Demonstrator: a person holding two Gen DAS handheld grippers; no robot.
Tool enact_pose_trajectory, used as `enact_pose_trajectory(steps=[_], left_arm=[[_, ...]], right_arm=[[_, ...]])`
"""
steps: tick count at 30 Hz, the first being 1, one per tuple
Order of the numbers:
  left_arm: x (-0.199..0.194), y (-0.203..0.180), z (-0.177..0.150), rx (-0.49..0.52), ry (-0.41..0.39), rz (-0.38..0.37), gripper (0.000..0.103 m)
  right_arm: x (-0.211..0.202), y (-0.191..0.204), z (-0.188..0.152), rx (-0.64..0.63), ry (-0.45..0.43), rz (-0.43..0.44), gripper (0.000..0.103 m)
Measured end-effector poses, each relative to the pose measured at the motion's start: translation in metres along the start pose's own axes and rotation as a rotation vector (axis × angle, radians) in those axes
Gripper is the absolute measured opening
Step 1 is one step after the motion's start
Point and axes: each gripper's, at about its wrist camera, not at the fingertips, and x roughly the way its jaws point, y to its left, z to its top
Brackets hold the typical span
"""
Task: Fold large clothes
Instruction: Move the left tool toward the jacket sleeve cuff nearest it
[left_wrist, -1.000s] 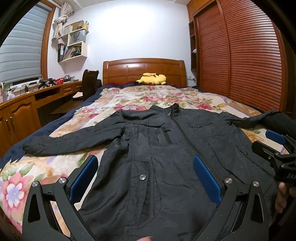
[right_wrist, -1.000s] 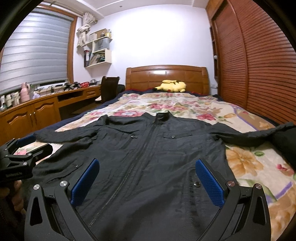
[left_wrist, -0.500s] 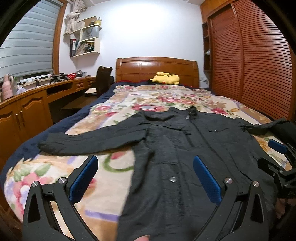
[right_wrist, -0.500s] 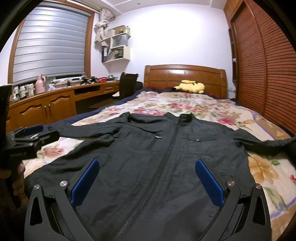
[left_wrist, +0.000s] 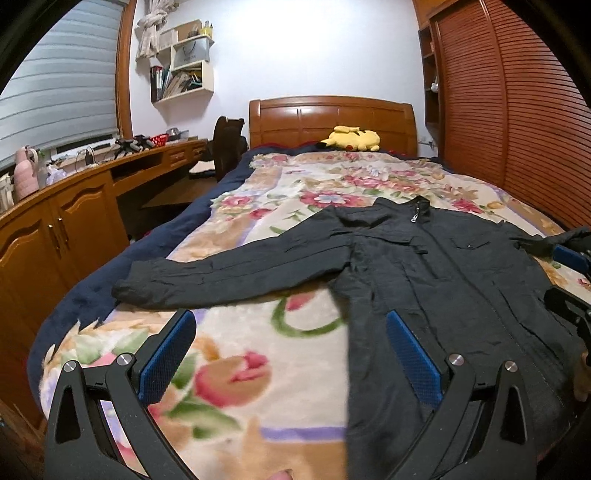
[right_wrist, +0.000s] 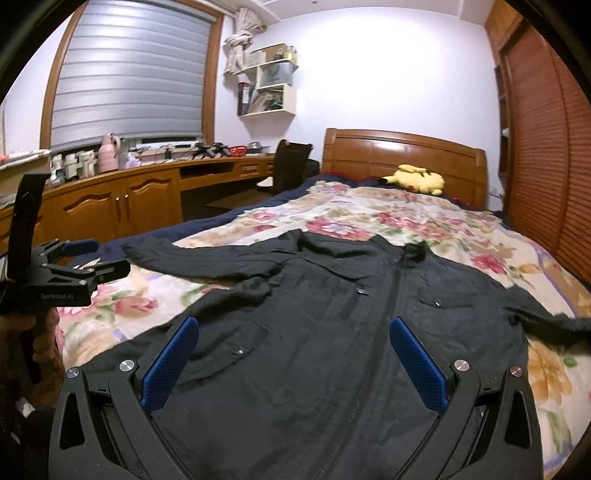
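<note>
1. Your left gripper (left_wrist: 291, 354) hangs with its jaws wide apart and nothing between them, above the floral blanket (left_wrist: 258, 206).
2. The black jacket (left_wrist: 424, 280) lies flat, one sleeve (left_wrist: 229, 273) stretched toward the desk (left_wrist: 110, 184).
3. Your right gripper (left_wrist: 570, 280) shows at the frame's right edge.

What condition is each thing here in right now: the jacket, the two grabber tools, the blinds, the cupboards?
Black jacket: spread flat on the bed, zipped, sleeves out, unfolded.
Left gripper: open, holding nothing.
Right gripper: open, holding nothing.
Window blind: lowered almost fully.
Desk cabinet doors: closed.
Wardrobe doors: closed.
Yellow plush toy: lying by the headboard.
</note>
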Motion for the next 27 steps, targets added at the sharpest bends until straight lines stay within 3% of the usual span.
enact_pose_trajectory(steps=[6,15,21,27], left_arm=[[0.012,0.039,0.002,-0.022,0.05,0.015,0.103],[0.048,0.102,0.004,0.031,0.118,0.166,0.103],[0.071,0.135,0.002,0.058,0.18,0.174,0.103],[0.096,0.176,-0.002,-0.016,0.266,0.129,0.103]], right_arm=[[0.03,0.009,0.012,-0.025,0.01,0.064,0.103],[0.078,0.006,-0.002,-0.051,0.085,0.123,0.103],[0.096,-0.009,-0.018,-0.065,0.13,0.132,0.103],[0.094,-0.019,-0.03,-0.073,0.141,0.139,0.103]])
